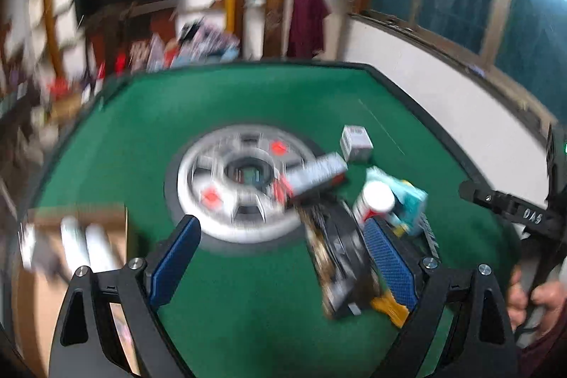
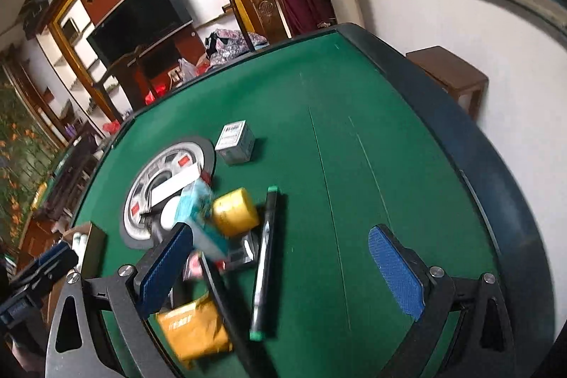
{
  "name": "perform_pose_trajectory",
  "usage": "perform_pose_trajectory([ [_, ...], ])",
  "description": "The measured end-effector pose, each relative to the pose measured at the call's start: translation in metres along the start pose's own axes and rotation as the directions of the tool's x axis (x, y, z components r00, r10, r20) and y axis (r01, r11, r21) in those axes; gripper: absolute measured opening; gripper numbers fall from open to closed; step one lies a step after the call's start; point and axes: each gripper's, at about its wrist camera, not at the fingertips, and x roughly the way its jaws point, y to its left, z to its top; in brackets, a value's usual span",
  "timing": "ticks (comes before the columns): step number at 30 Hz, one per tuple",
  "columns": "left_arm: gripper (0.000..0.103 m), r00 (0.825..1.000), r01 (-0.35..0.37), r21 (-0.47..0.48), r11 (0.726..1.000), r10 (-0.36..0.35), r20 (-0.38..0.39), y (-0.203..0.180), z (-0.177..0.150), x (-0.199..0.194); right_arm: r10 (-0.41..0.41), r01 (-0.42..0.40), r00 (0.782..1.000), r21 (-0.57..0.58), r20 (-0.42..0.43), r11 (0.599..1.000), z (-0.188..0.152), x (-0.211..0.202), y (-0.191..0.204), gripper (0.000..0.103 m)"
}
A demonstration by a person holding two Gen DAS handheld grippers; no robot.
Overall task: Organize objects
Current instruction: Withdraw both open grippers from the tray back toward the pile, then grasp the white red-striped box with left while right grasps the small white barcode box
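A jumble of objects lies on the green table (image 2: 354, 130) beside its silver centre hub (image 1: 212, 186). It holds a small grey box (image 2: 235, 142), a yellow cylinder (image 2: 234, 211), a teal box (image 2: 198, 218), a black marker with green ends (image 2: 264, 261) and a yellow packet (image 2: 193, 332). The blurred left wrist view also shows a white-capped bottle (image 1: 375, 202) and a long grey box (image 1: 315, 174). My left gripper (image 1: 283, 243) hangs open over the pile's near edge. My right gripper (image 2: 280, 257) is open above the marker, its pads touching nothing.
An open cardboard box (image 1: 71, 236) with white tubes inside sits at the table's left edge. A raised dark rim (image 2: 478, 165) runs round the table. A wooden stool (image 2: 450, 77) stands by the white wall. A hand (image 1: 531, 300) holds the right gripper's handle.
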Motion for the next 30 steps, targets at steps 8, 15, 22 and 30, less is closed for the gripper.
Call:
perform_pose_trajectory([
  [8,0.081,0.999,-0.009,0.338,0.941,0.023,-0.038,-0.018,0.041,0.067,0.063,-0.063,0.998,0.059,0.003,0.996,0.01,0.032,-0.016,0.102],
  [15,0.081,0.988,0.121,0.4,0.908,-0.069,-0.141,-0.035,0.046,0.121,0.085,-0.084,0.996,0.084,-0.013,0.993,0.006,0.04,-0.021,0.102],
  [22,0.035,0.955,0.211,0.438,0.874,-0.09,-0.281,-0.046,0.025,0.158,0.088,-0.085,0.995,0.08,-0.041,0.993,0.0,0.048,-0.021,0.102],
  [30,0.026,0.929,0.277,0.21,0.938,-0.206,-0.308,-0.024,0.03,0.151,0.005,-0.004,0.999,0.032,-0.039,0.999,-0.006,0.054,-0.026,0.102],
])
